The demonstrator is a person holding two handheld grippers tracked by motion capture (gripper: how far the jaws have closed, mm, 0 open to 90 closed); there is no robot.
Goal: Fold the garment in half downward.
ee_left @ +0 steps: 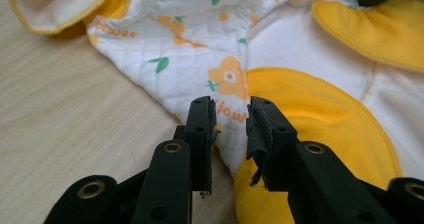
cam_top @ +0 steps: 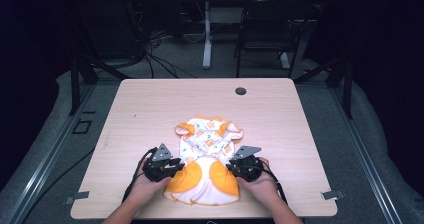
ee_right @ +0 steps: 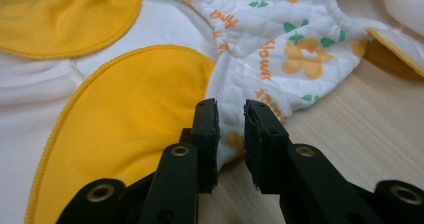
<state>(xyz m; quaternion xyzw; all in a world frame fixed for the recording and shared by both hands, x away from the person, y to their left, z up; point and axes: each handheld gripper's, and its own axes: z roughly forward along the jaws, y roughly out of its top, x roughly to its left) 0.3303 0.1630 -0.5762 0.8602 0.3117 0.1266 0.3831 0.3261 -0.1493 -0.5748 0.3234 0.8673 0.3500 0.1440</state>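
Observation:
A small quilted baby garment, white with orange flower print and yellow patches, lies flat on the wooden table near its front edge. My left gripper sits at the garment's left side and my right gripper at its right side, each held in a hand. In the left gripper view the jaws stand narrowly apart with the garment's side edge in the gap. The right gripper view shows the same: jaws slightly apart over the garment's edge where white quilting meets a yellow patch.
A round grommet is set in the table's far side. Beyond the table stand a black chair and a white table leg, with cables on the floor. Bare wood surrounds the garment.

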